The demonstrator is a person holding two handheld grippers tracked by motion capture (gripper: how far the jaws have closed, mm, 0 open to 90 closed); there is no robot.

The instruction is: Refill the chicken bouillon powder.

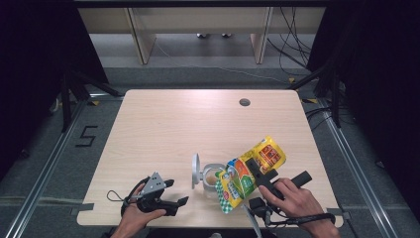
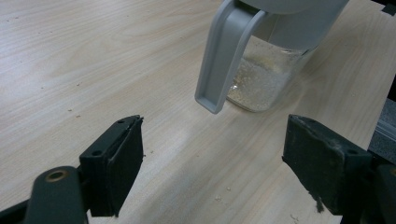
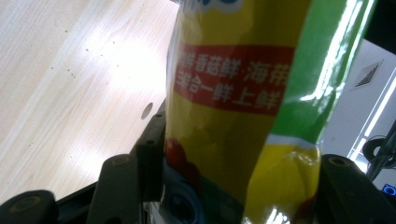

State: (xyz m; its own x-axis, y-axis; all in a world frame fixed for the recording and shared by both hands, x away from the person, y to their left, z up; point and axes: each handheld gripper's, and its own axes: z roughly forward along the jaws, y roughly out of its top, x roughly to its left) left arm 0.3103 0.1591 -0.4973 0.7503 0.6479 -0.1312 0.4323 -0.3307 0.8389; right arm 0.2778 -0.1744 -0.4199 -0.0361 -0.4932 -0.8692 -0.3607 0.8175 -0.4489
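A yellow and green snack bag [image 1: 238, 182] hangs tilted, its lower end over a small clear container [image 1: 212, 178]. My right gripper [image 1: 256, 172] is shut on the bag's middle, and the bag [image 3: 224, 93] rises between its jaws in the right gripper view. The container [image 2: 264, 74] holds pale granules, and its grey flip lid [image 1: 196, 170] stands open on its left side. My left gripper [image 1: 178, 191] rests near the table's front left, open and holding nothing, with its jaws pointing at the container. The grey lid [image 2: 224, 56] hangs just beyond its gripper [image 2: 212, 158].
The light wooden table [image 1: 168, 124] has a round cable hole [image 1: 244, 102] at the back right. A few crumbs [image 2: 219, 197] lie on the wood near the left jaws. The front edge of the table runs just behind both hands.
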